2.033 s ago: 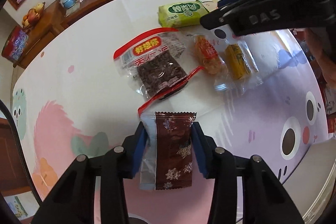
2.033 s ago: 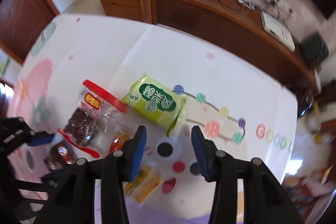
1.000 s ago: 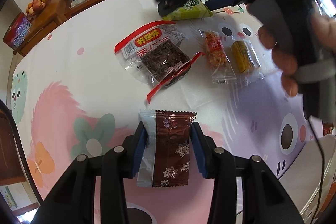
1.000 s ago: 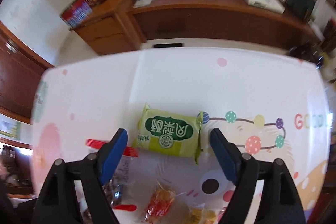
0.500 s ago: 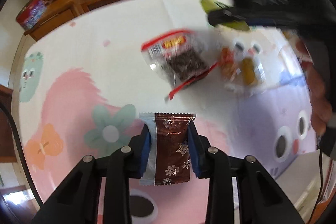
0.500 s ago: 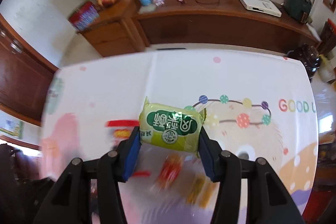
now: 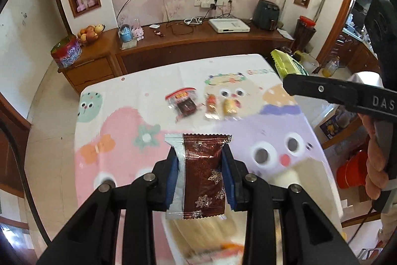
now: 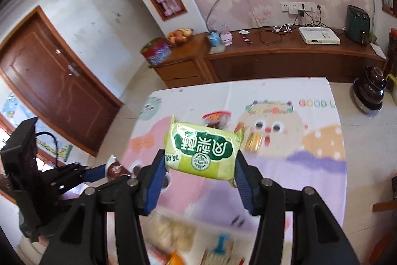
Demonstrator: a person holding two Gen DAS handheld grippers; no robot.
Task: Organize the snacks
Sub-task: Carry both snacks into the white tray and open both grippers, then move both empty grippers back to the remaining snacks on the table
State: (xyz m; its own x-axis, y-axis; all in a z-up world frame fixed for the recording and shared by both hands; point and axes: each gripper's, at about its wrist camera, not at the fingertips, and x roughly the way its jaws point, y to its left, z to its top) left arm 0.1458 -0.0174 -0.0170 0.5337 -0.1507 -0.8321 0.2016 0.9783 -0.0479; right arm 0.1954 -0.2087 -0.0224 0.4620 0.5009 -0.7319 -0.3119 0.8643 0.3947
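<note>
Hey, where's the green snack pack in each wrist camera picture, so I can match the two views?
Left wrist view: the green snack pack shows at the upper right, poking out beyond the right claw's black finger, above the table's far right corner.
Right wrist view: the green snack pack fills the centre, clamped between the right claw pads.
Shared landmark: the white box on the wooden sideboard below the wall sockets.

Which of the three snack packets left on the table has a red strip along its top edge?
The leftmost one, the clear bag of dark snack; the orange packet and yellow packet beside it have none.
</note>
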